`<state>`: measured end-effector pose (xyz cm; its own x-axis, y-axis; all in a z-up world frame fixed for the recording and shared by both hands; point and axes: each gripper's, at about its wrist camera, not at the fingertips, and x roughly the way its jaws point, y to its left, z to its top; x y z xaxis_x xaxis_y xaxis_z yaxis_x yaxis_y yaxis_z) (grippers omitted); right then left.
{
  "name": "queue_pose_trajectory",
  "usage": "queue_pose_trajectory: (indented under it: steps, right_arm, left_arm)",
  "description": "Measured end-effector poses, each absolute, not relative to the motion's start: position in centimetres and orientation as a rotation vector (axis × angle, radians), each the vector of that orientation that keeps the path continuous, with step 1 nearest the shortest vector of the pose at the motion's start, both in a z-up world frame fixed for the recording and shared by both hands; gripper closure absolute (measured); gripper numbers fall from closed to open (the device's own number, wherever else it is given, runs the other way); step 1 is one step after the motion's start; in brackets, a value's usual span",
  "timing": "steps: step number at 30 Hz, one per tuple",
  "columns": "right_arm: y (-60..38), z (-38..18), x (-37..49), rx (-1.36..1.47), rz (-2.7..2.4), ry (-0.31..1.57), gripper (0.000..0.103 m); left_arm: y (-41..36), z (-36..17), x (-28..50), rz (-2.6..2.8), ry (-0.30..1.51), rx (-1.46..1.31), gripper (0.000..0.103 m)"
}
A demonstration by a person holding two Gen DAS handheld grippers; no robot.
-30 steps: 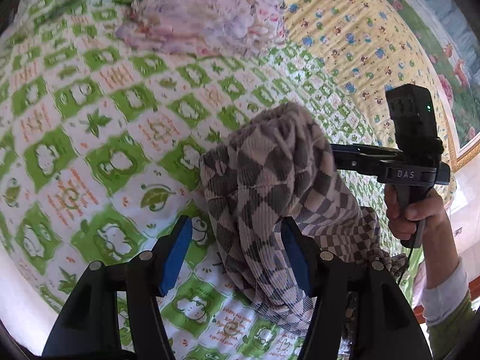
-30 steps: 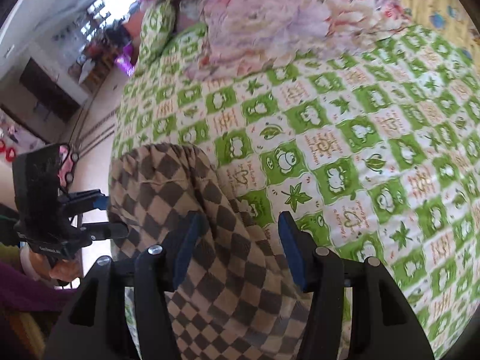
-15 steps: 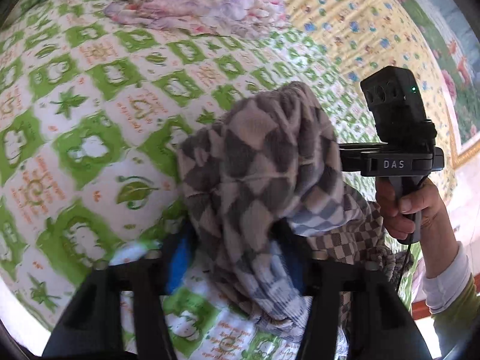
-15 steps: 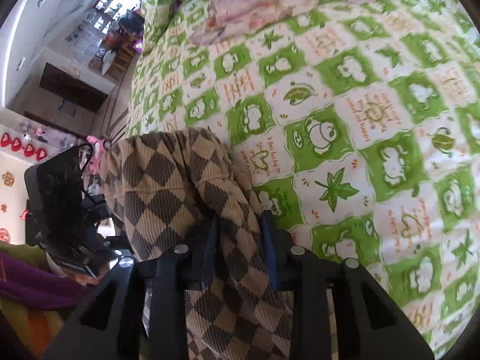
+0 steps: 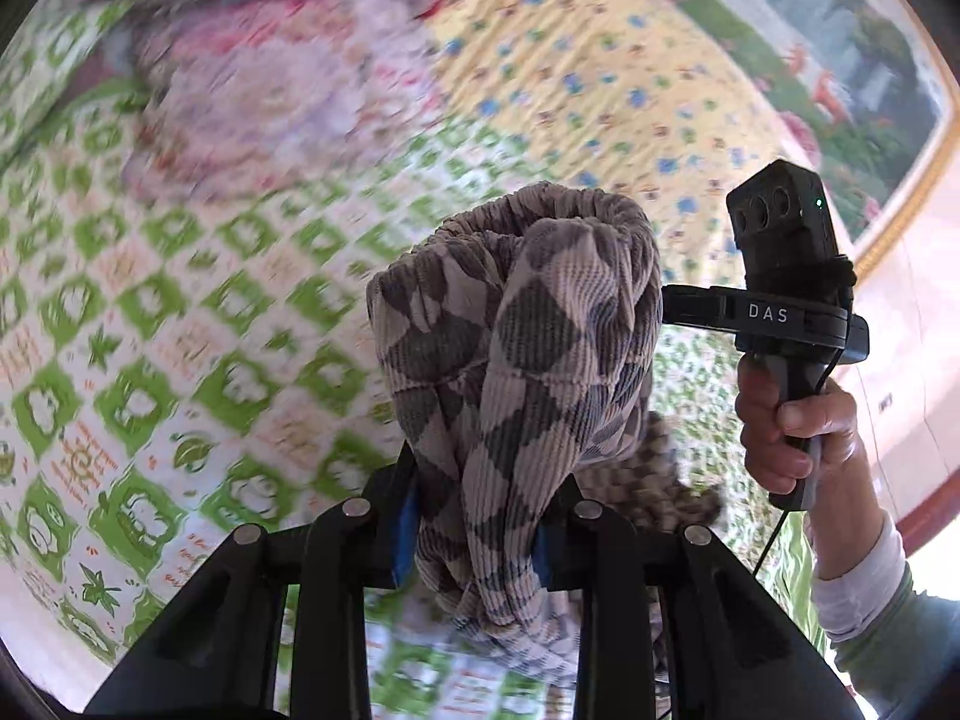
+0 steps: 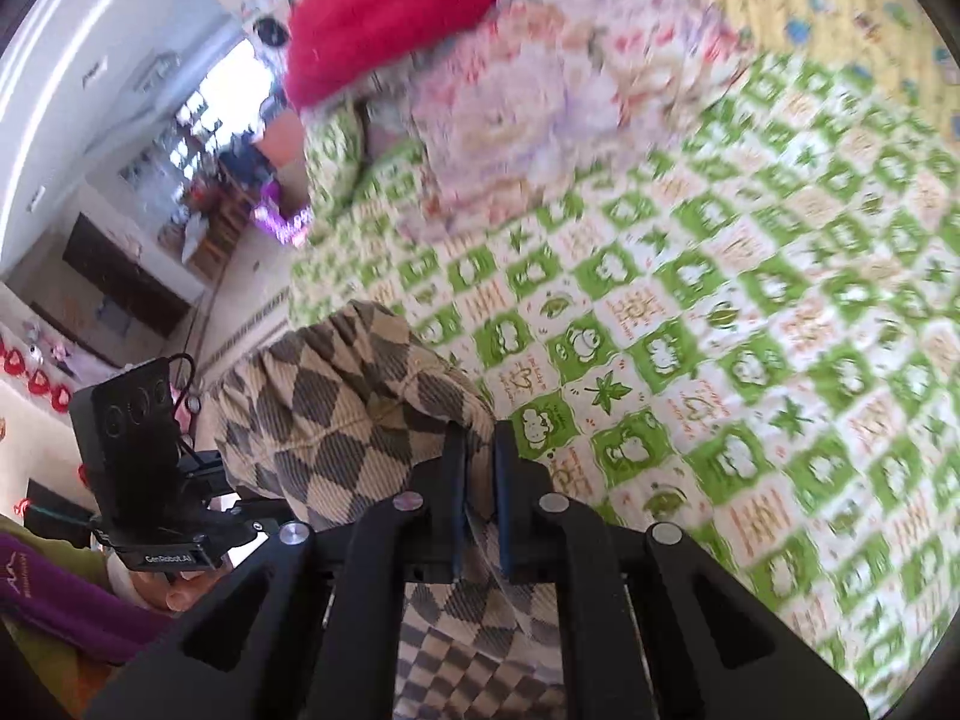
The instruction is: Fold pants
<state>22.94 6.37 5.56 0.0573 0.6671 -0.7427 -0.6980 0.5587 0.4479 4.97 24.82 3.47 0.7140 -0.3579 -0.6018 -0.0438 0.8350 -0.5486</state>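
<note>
The pants (image 5: 516, 360) are beige with a brown diamond check and an elastic waistband. Both grippers hold them lifted above the bed. My left gripper (image 5: 474, 516) is shut on a bunched part of the waistband, and cloth hangs down between its fingers. My right gripper (image 6: 478, 480) is shut on the other side of the waistband (image 6: 348, 408). Each gripper shows in the other's view: the right one (image 5: 780, 312) at the right of the left wrist view, the left one (image 6: 150, 468) at the lower left of the right wrist view. The legs hang out of sight below.
A green and white patterned bedspread (image 6: 750, 330) covers the bed below. A crumpled pink floral blanket (image 5: 288, 96) and a red pillow (image 6: 384, 6) lie at the far end. A yellow printed sheet (image 5: 600, 72) lies beyond. The room floor and furniture (image 6: 120, 276) are left of the bed.
Both grippers have closed on the waistband and lifted the pants off the bedspread. The view has swung up toward the blanket and pillow.
</note>
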Motion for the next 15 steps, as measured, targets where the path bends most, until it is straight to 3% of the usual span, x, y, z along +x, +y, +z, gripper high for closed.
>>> queue_pose_trajectory:
  steps: [7, 15]
  right_arm:
    - [-1.2, 8.9, 19.9, 0.123, 0.994, 0.984, 0.094]
    - [-8.2, 8.5, 16.5, 0.243, 0.937, 0.911, 0.094]
  left_arm:
    - [19.5, 8.6, 4.0, -0.323, 0.684, -0.466, 0.074]
    - [12.1, 11.1, 3.1, -0.436, 0.655, -0.306, 0.074]
